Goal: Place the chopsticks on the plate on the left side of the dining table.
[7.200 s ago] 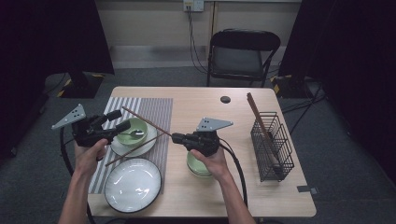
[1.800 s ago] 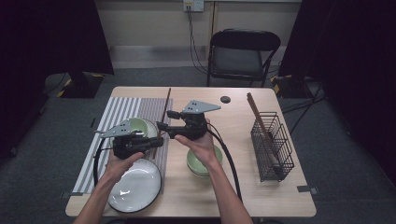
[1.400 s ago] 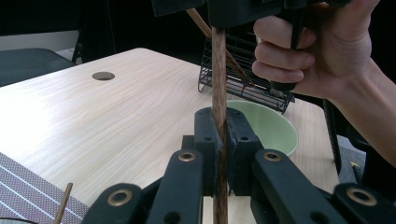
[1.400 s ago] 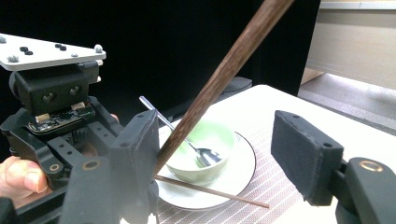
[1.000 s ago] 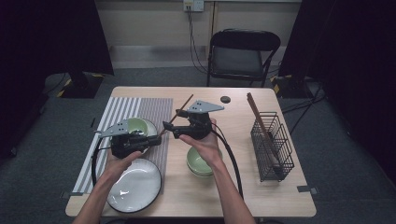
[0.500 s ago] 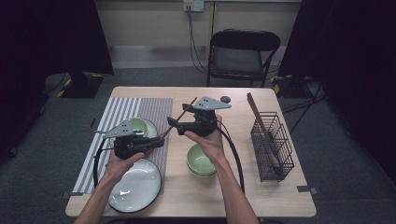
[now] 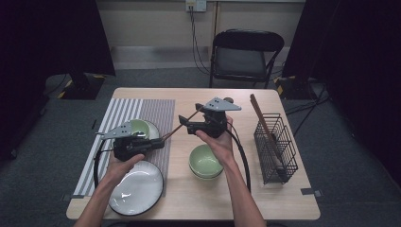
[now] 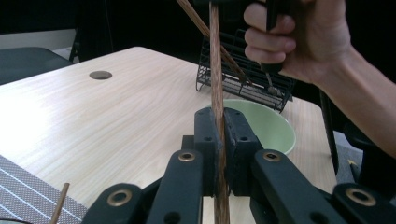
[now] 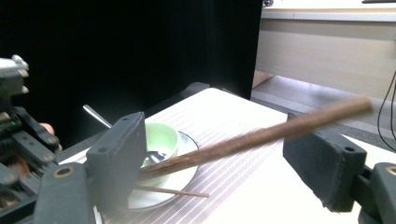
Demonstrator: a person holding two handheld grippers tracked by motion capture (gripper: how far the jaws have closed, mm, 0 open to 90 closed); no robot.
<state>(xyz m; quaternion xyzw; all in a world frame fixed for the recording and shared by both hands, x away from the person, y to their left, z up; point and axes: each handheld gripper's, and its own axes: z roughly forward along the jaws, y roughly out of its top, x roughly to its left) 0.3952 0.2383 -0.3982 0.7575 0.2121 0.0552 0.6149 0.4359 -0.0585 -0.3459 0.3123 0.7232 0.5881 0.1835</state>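
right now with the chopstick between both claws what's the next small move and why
Probably close the right claw on the chopstick. Its jaws have just been opening and now stand wide, the stick passing between them with a clear gap to one pad. The left claw is clamped on the stick's other end, so the handover toward the wire basket isn't secured yet.

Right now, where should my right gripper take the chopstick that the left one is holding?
Grip the free upper stretch of the chopstick, beyond the left gripper. It already slants between the right gripper's open pads, so closing crosswise there, probably clear of the tip, looks best.
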